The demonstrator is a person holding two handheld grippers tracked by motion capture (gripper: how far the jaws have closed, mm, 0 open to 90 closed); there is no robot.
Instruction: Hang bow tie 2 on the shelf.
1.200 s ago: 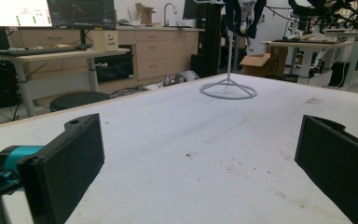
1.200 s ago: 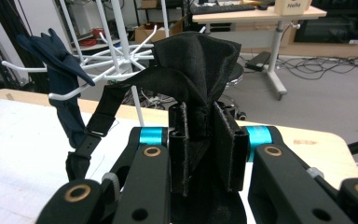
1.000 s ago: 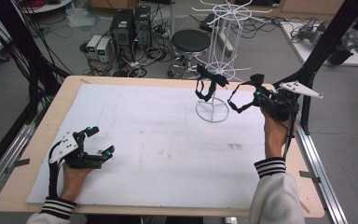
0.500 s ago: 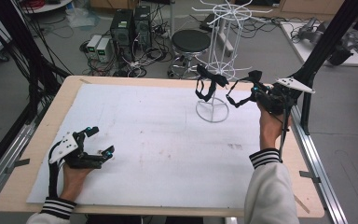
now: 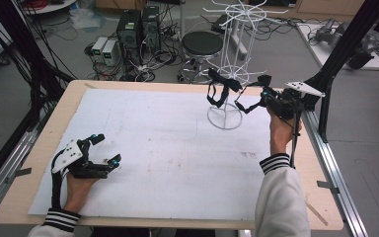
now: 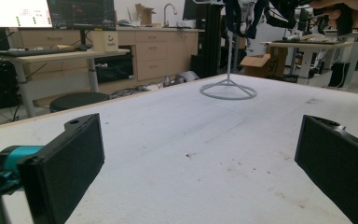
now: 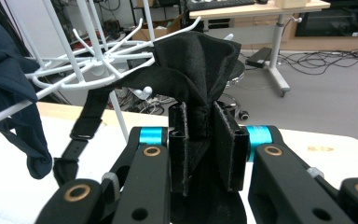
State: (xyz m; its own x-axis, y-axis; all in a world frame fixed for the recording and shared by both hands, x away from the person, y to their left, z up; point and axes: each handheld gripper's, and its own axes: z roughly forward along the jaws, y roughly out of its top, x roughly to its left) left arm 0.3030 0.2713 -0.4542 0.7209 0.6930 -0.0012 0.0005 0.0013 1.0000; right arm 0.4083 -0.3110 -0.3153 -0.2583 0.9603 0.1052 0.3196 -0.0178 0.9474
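Broadly, a wooden table topped with a white mat (image 5: pixel 143 138) spans the high view. Toward its far right stands a white wire rack with a ring base and radiating hooks (image 5: pixel 227 74), seen also in the left gripper view (image 6: pixel 228 88) and close up in the right gripper view (image 7: pixel 98 51).

A black fabric piece with a strap (image 7: pixel 196 60) is raised at the rack's right side, level with the lower hooks. Its cloth is matte and fuzzy, bunched into folds above the jaws, and a flat strap with a buckle runs from it leftward and down past the hooks. A second, dark blue garment (image 7: pixel 14 107) hangs limp from a hook at the left of that view.

The right gripper (image 5: pixel 269 98), held high at the far right, has its jaws drawn narrow, pinching the black fabric between them. The left gripper (image 5: pixel 101 153) rests low on the mat at the near left, its jaws spread wide with nothing between them.
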